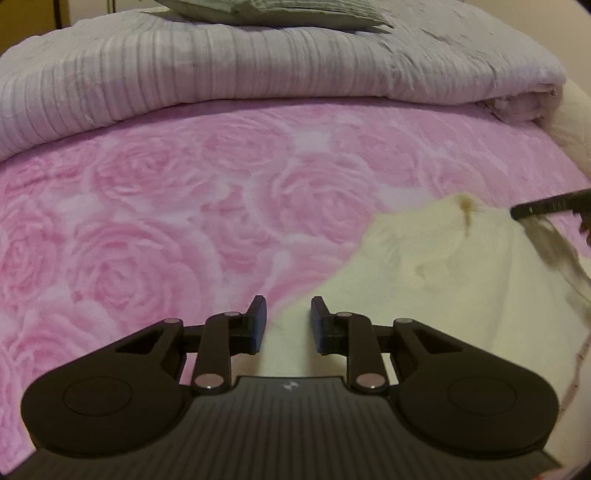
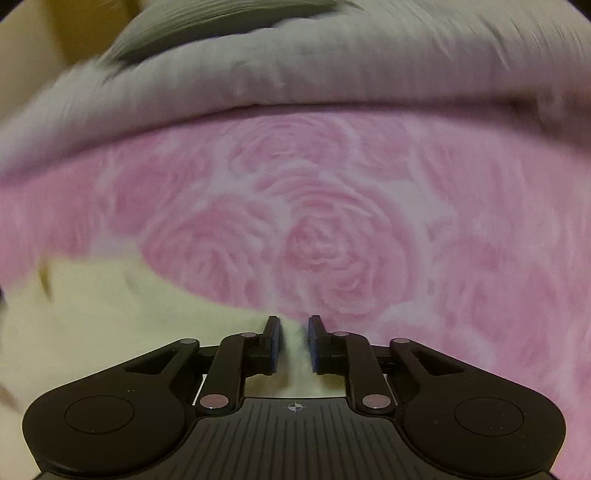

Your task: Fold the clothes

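Note:
A cream garment (image 1: 436, 280) lies on the pink rose-patterned blanket (image 1: 177, 221), spread toward the lower right in the left wrist view. My left gripper (image 1: 288, 321) hovers over the garment's left edge with its blue pads apart; cream cloth shows in the gap, and neither pad presses on it. In the right wrist view the garment (image 2: 110, 317) fills the lower left. My right gripper (image 2: 293, 341) is nearly closed, with a ridge of the cream cloth pinched between its pads. One dark finger (image 1: 546, 207) of the right gripper pokes in at the right edge of the left wrist view.
A folded lilac-grey ribbed quilt (image 1: 258, 74) lies across the far side of the bed, with a grey pillow (image 1: 273, 13) on top. Pink blanket (image 2: 369, 221) stretches ahead of both grippers. The right wrist view is blurred.

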The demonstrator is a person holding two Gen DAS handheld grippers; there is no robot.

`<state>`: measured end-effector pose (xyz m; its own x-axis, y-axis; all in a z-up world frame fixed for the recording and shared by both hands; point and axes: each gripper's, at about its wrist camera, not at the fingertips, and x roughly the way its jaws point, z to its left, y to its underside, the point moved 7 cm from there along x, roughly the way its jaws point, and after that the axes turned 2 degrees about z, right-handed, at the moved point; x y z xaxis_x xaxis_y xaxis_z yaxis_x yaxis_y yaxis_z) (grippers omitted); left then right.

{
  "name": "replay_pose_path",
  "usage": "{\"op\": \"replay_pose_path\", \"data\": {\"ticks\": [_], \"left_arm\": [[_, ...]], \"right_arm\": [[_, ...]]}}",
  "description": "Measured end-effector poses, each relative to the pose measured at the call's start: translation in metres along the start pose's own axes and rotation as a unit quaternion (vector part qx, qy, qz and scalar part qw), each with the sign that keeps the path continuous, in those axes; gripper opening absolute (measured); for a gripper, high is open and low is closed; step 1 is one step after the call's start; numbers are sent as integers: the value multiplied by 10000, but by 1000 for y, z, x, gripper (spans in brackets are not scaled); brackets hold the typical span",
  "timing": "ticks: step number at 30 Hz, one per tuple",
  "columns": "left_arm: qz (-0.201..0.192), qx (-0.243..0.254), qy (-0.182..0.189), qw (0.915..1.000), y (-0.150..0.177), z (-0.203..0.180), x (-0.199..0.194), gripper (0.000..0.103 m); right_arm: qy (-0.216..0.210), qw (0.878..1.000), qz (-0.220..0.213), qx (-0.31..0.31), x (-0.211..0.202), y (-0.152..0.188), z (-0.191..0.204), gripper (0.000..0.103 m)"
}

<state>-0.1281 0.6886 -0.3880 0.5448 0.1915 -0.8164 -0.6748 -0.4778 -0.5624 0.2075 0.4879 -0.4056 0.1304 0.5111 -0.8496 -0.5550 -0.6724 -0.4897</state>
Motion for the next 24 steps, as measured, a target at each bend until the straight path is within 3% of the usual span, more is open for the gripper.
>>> {"op": "replay_pose_path", "data": {"ticks": [2, 6, 10, 12, 13, 15, 18, 19, 21, 23, 24], "left_arm": [[6, -51, 54, 10000, 7, 1, -7, 33], [147, -95, -310, 9994, 20, 7, 1, 33], [40, -41, -754, 9971, 13, 4, 16, 33], [-212, -160, -1022, 9944, 4, 4, 10, 29], [-435, -337, -1184, 9914, 0, 7, 1, 27], [-841, -786, -1351, 9841, -4, 15, -25, 24], [-944, -1341, -915, 9822, 10, 11, -58, 24], [-841, -1444, -746, 9831, 20, 6, -66, 24], [-695, -1635, -477, 9829, 42, -8, -81, 24], [-466, -1856, -236, 9812, 67, -24, -92, 24], [-334, -1943, -133, 9803, 79, -32, -97, 24]], "right_arm": [[-17, 9997, -107, 214, -21, -5, -6, 45], [147, 9995, -290, 22, -72, 8, -3, 46], [220, 9986, 197, -439, -85, 59, 14, 46], [941, 9948, 190, -328, -86, 78, -6, 46], [1211, 9926, 114, 39, -93, 83, -23, 46], [1188, 9894, -252, 801, -119, 86, -48, 46], [1121, 9825, -463, 1410, -153, 97, -70, 46], [1075, 9784, -408, 1718, -163, 106, -77, 46], [761, 9578, -386, 2744, -182, 136, -93, 46], [473, 9249, -405, 3752, -194, 178, -104, 47], [427, 9022, -534, 4258, -202, 201, -113, 47]]}}
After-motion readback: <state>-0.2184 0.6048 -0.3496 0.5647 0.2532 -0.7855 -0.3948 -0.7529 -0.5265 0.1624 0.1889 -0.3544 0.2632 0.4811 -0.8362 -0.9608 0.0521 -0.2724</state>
